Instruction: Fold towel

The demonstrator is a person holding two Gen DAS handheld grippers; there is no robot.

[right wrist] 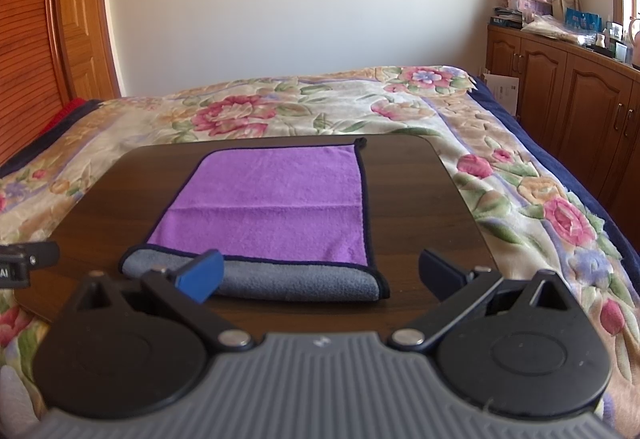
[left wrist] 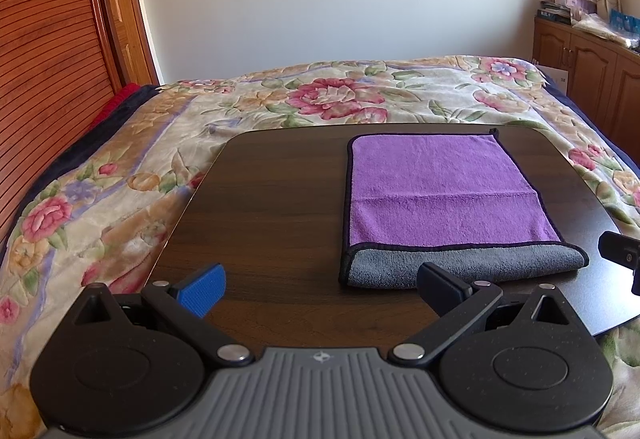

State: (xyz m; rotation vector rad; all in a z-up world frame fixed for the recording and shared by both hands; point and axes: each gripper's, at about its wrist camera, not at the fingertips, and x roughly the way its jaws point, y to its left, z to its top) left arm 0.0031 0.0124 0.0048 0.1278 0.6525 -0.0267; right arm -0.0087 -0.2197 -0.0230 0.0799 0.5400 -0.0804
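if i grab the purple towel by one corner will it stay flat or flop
Probably flop: the towel is soft plush cloth, already folded over with its grey underside curling at the near edge. Likely light, and it may slide on the smooth wooden board if pushed.

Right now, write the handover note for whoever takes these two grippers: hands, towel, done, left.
Left gripper: open, empty, held near the table's front edge, towel ahead and to its right.
Right gripper: open, empty, facing the towel's near edge, its blue finger in line with the grey fold.
Towel: flat on the dark wood table, which sits on the floral bedspread. Purple side up, a grey strip showing along the near edge.
Done: it looks folded once, with a crease line across the middle.
Left: probably another fold; neither gripper touches the cloth.
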